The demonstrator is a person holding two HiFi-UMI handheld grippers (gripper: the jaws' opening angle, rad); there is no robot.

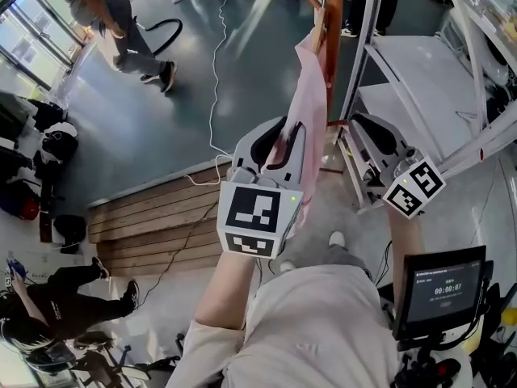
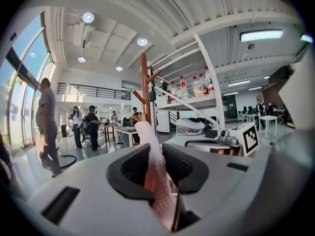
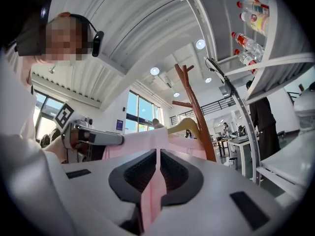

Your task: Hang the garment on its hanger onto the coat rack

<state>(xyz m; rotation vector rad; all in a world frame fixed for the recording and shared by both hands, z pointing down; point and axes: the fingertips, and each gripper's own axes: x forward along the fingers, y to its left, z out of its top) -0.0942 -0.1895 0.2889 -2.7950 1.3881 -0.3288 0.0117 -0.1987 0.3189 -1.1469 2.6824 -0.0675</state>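
Beside rack (image 1: 332, 23): left hand-held gripper (image 1: 277, 148) clenched on pink garment (image 1: 311, 95); right hand-held gripper (image 3: 157, 156) also pinching it (hanger (image 3: 189, 127) showing at top).

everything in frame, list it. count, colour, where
garment: one, pink, on the hanger by the coat rack
hanger: one, pale wood, in the garment's top
coat rack: one, brown wood, ahead
shelf frame: one, white, right of the rack
bottles: several, clear with red, top shelf
pallet: one, wooden, floor left
screen: one, black, lower right
bystanders: several, background
left gripper: white, shut on garment
right gripper: white, shut on garment
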